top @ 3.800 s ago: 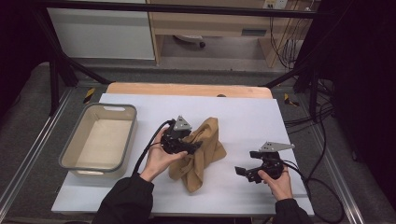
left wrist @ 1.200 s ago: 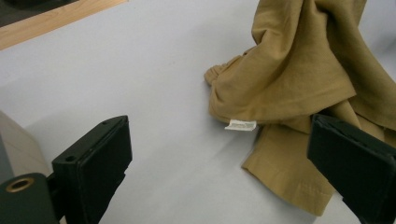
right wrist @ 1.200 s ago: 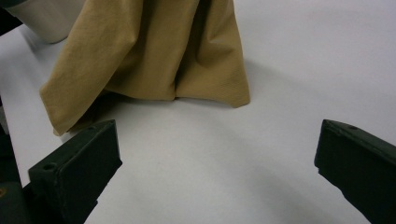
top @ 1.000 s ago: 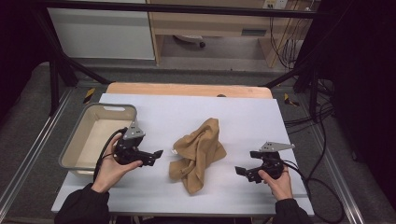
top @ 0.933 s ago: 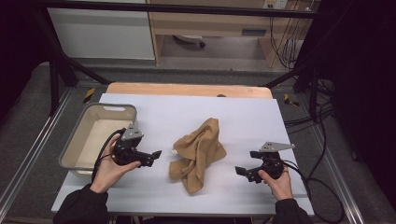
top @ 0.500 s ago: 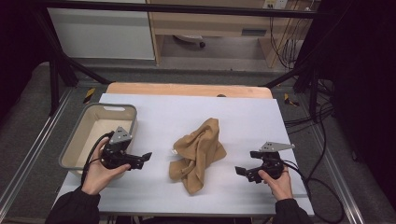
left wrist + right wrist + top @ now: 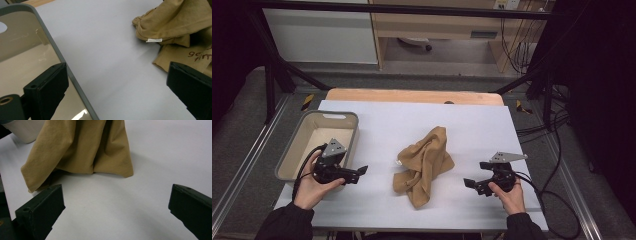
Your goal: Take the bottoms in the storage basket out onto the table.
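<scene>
High view: the crumpled tan cloth (image 7: 424, 164) is being left loose mid-table while both tools (jaws apart, left tool (image 7: 353, 173) beside the bin (image 7: 287, 160), right tool (image 7: 474, 180)) are being held clear of it.

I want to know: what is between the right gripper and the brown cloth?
Nothing: bare white table separates the right gripper from the cloth, seen in its own view.

Lab or recording workspace, not a home. Black metal frame (image 7: 272, 75) around a white-covered table (image 7: 492, 125), loose cables (image 7: 557, 145) trailing off it, grey floor (image 7: 242, 125), plain cabinets (image 7: 322, 35) behind.
</scene>
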Motion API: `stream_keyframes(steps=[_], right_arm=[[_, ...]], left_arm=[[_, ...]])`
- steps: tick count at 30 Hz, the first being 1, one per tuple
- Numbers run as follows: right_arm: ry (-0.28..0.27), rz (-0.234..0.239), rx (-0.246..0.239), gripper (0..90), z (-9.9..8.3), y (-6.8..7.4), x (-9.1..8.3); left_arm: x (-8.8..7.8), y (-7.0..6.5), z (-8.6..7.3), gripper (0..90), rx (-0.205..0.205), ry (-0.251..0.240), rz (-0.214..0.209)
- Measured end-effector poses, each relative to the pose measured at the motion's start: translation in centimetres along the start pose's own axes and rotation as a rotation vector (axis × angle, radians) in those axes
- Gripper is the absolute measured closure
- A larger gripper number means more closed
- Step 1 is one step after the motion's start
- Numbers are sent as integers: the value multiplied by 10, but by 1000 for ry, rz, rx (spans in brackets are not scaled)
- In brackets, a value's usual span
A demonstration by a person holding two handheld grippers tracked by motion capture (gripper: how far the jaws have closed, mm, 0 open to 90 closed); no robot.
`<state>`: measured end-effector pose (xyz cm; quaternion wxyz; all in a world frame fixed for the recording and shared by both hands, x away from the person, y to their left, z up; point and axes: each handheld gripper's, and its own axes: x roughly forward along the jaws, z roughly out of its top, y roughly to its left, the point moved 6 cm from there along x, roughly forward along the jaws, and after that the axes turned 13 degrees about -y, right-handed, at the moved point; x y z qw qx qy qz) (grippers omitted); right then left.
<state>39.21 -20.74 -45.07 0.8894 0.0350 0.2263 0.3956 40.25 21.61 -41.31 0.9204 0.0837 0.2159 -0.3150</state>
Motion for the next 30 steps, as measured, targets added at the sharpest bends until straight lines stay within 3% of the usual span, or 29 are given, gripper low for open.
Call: stream_keyframes(steps=[16, 30], right_arm=[[0, -3, 3, 7, 0, 0, 0], [2, -6, 2, 7, 0, 0, 0]], left_arm=[[0, 9, -15, 35, -19, 21, 4], [2, 9, -18, 35, -20, 31, 1]])
